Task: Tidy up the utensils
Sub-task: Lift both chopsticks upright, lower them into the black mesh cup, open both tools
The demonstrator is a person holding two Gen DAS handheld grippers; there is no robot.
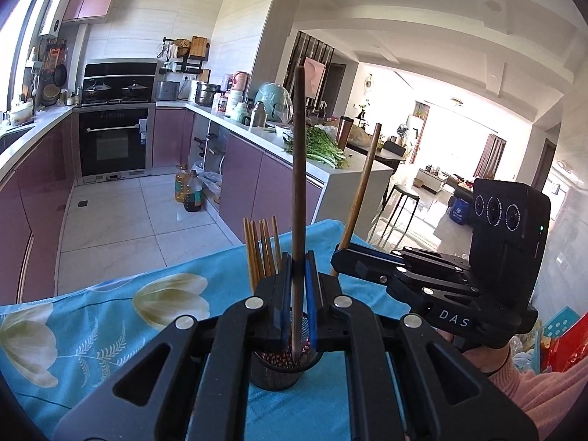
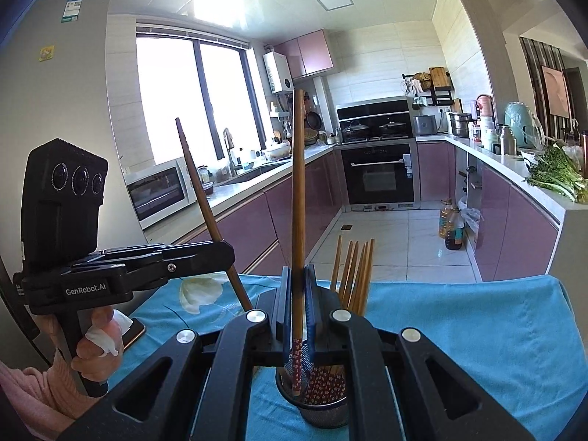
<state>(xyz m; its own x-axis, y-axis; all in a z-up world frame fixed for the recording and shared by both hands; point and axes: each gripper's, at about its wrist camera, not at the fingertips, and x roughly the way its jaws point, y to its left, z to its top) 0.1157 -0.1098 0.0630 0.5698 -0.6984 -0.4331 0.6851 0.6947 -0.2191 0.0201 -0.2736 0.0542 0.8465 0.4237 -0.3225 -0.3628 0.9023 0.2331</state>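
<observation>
Directly below the camera in the left wrist view, the left gripper (image 1: 297,286) is seen closed on a dark brown chopstick (image 1: 298,169), which is pinched between the blue-edged pads and stands nearly upright; its lower end reaches into the mesh holder (image 1: 283,371) on the blue flowered cloth (image 1: 110,316). At 10 o'clock from that grip, a bundle of lighter chopsticks (image 1: 262,253) is seen rising from the same holder. At 2 o'clock, the right gripper (image 1: 340,253) is seen from the side, closed on a second chopstick (image 1: 362,187) that leans towards 1 o'clock.

From the right wrist view, the right gripper (image 2: 297,294) is shown clamped on that brown chopstick (image 2: 298,198), whose patterned red end is lowered into the mesh holder (image 2: 323,409). The bundle (image 2: 354,275) is found at 1 o'clock, apart from the pads. At 10 o'clock, the left gripper (image 2: 229,253) is held by a hand (image 2: 97,345) in a pink sleeve, its chopstick (image 2: 205,198) tilted towards 11 o'clock.
</observation>
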